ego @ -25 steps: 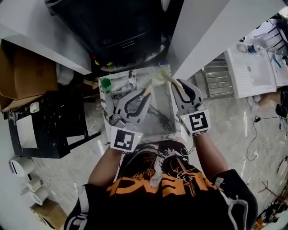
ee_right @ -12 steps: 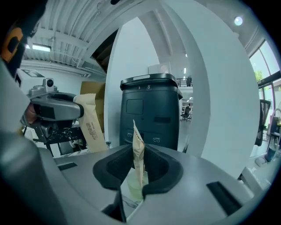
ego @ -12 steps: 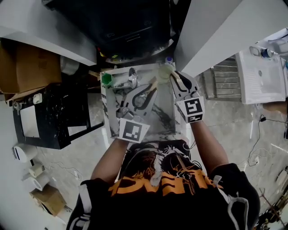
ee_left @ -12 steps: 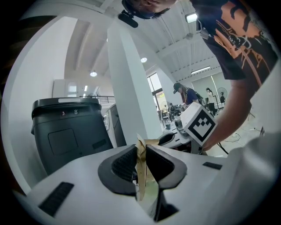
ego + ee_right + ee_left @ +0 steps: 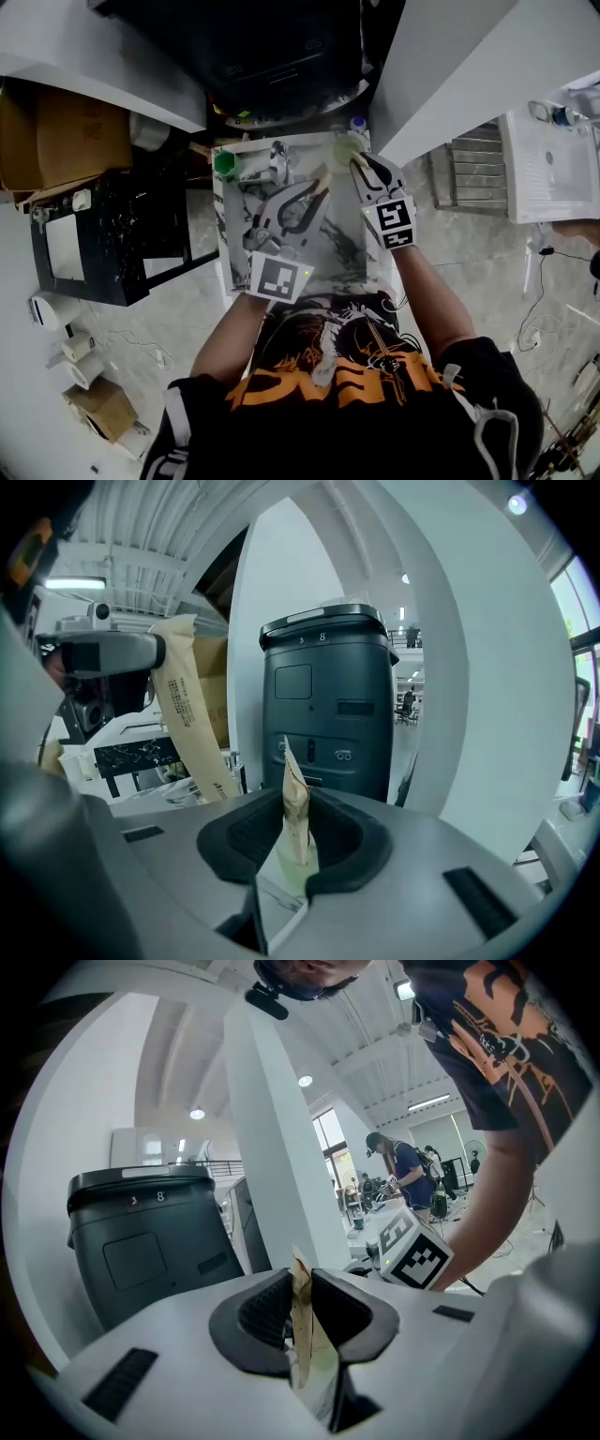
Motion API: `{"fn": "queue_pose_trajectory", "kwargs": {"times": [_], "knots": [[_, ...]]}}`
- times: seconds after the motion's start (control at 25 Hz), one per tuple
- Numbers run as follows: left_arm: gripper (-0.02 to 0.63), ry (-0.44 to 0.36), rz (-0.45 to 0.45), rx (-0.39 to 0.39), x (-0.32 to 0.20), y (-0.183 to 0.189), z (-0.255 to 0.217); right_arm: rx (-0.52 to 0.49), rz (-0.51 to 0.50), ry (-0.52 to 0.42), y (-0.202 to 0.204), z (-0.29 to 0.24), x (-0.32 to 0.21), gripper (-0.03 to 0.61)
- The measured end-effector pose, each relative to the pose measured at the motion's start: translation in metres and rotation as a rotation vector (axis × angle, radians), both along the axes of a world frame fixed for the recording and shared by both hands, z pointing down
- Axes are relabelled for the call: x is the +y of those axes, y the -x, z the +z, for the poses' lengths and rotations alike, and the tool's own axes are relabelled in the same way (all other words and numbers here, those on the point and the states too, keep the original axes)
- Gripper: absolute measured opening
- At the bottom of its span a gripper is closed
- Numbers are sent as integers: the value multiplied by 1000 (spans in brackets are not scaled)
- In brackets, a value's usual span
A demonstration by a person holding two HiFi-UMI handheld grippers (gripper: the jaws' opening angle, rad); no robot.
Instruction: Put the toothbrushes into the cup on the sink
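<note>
Cup (image 5: 344, 150) is found just beyond right tool (image 5: 360, 162) (nearer than left tool (image 5: 315, 191)). A wrapped toothbrush (image 5: 294, 822) is pinched in each; right jaws have just been eased wider.

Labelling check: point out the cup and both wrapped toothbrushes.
cup (image 5: 342, 147), head view, rim.
left toothbrush (image 5: 306, 1326), left gripper view, paper wrapper.
right toothbrush (image 5: 295, 827), right gripper view, paper wrapper.
</note>
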State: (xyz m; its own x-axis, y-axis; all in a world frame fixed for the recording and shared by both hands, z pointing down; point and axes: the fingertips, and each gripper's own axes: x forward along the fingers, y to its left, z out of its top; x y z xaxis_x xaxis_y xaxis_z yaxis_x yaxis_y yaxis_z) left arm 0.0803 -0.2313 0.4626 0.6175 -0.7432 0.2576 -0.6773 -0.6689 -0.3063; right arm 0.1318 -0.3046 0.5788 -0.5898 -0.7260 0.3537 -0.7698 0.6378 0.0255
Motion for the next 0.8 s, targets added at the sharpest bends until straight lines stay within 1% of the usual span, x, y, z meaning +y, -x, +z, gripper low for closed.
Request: {"fn": "queue_pose_trajectory", "kwargs": {"times": [0.04,0.08,0.12,0.16,0.28,0.36,0.48,0.64,0.8], "knots": [[83,2,-2,0,0,1,0,-6,-1,-9,0,-2,0,102],[83,3,-4,0,0,2,0,-14,-3,-19,1,-5,0,128],[83,2,-4,2,0,3,0,-20,-8,-26,2,-8,0,180],[83,1,-5,4,0,4,-1,-23,-15,-28,4,-10,1,211],[83,-1,-8,18,-1,7,-3,-19,-46,-16,12,-12,6,256],[83,-5,-4,26,0,7,-6,-33,-63,-22,16,-19,13,268],[83,-9,4,36,3,9,-10,-67,-92,-79,24,-37,23,279],[83,-15,21,54,12,15,-20,-96,-118,-148,36,-71,39,279],[81,-42,24,98,26,28,-42,-89,-113,-205,48,-103,46,265]]}}
